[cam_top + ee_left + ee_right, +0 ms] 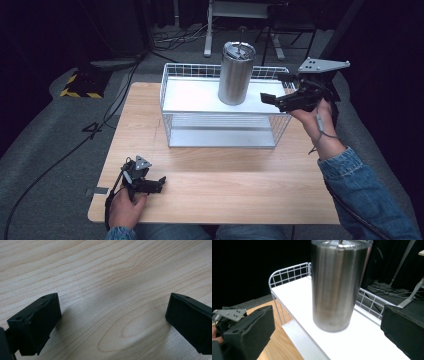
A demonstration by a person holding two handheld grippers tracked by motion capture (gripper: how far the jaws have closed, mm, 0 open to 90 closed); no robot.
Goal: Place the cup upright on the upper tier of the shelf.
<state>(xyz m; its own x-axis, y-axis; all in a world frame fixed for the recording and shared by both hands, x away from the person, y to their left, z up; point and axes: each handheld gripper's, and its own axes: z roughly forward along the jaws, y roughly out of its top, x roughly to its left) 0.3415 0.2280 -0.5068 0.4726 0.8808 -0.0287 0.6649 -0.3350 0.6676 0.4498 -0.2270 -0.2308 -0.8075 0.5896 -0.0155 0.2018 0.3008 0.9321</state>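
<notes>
Your left gripper (161,183) rests low on the wooden table (225,190), jaws spread, empty. Your right gripper (276,90), jaws wide, faces the steel tumbler (235,73) standing on the white wire shelf (195,95); likely a grasp, so straddle it squarely, mid-height.

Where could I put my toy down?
Bare wood lies between the rack and the table's near edge, right of the left gripper. The shelf left of the tumbler is free; its right end, by the right gripper, is crowded.
</notes>
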